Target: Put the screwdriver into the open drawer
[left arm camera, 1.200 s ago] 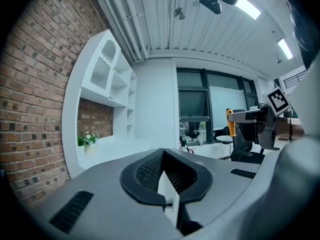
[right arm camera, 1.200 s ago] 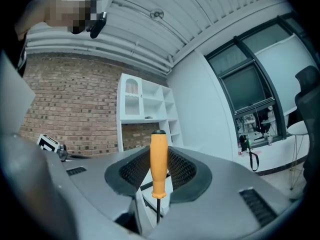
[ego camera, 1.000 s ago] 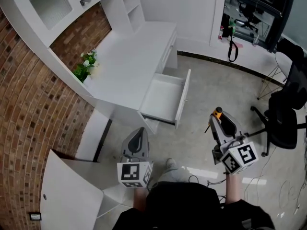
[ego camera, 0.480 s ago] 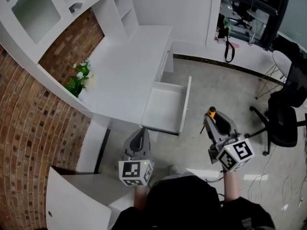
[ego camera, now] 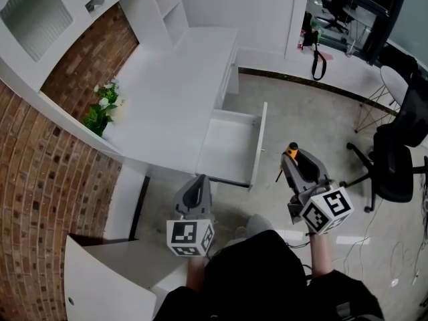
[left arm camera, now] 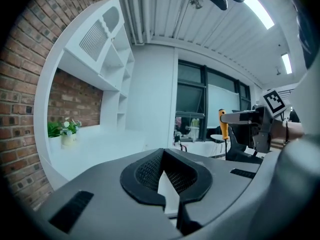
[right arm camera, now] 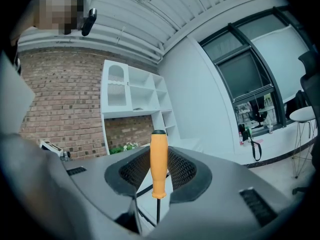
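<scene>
My right gripper [ego camera: 292, 160] is shut on an orange-handled screwdriver [ego camera: 291, 152], just right of the open white drawer [ego camera: 257, 142] that juts from the desk [ego camera: 167, 92]. In the right gripper view the screwdriver [right arm camera: 159, 164] stands upright between the pads, handle up and thin shaft down, at the right gripper [right arm camera: 159, 179]. My left gripper [ego camera: 197, 184] hangs below the drawer's near corner; its jaws [left arm camera: 167, 186] are a little apart with nothing between them. The left gripper view also shows the screwdriver [left arm camera: 222, 124] in the right gripper [left arm camera: 245, 118] off to the right.
A potted plant [ego camera: 100, 109] stands on the desk by the brick wall [ego camera: 47, 179]. White shelves [ego camera: 160, 5] rise at the desk's far end. A black office chair [ego camera: 394, 169] is at the right. A white panel [ego camera: 100, 273] lies at lower left.
Both grippers have moved forward toward the desk. The right gripper with the screwdriver now sits closer to the drawer's front panel; the left is closer under the drawer's near corner.
</scene>
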